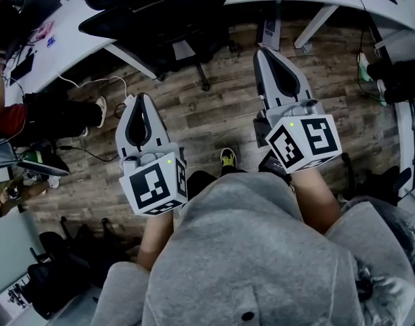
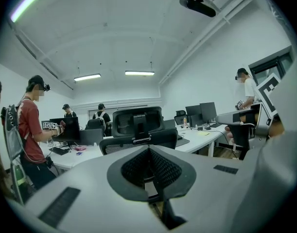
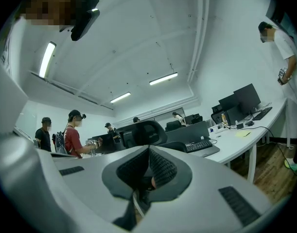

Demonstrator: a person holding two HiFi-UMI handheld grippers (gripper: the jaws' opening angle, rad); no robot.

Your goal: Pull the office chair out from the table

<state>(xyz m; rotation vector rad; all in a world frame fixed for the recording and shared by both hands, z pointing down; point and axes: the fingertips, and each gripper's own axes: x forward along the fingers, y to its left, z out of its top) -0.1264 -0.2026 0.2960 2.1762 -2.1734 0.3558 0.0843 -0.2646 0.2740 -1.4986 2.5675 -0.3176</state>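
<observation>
The black office chair (image 1: 159, 15) stands tucked against the white table (image 1: 54, 43) at the top of the head view, its wheeled base (image 1: 204, 80) on the wood floor. My left gripper (image 1: 140, 100) and right gripper (image 1: 261, 50) are held side by side short of the chair, both shut with nothing between the jaws. In the left gripper view the chair's headrest and back (image 2: 137, 125) rise just beyond the closed fingertips of the left gripper (image 2: 149, 148). The right gripper view shows the chair (image 3: 143, 132) ahead, slightly left of the right gripper (image 3: 149, 149).
A seated person's legs (image 1: 58, 117) and a white cable (image 1: 119, 83) lie on the floor to the left. My shoe (image 1: 227, 158) shows between the grippers. Table legs (image 1: 316, 26) stand at the right. Monitors (image 3: 240, 101) and a keyboard (image 3: 199, 145) sit on the table. Several people stand nearby.
</observation>
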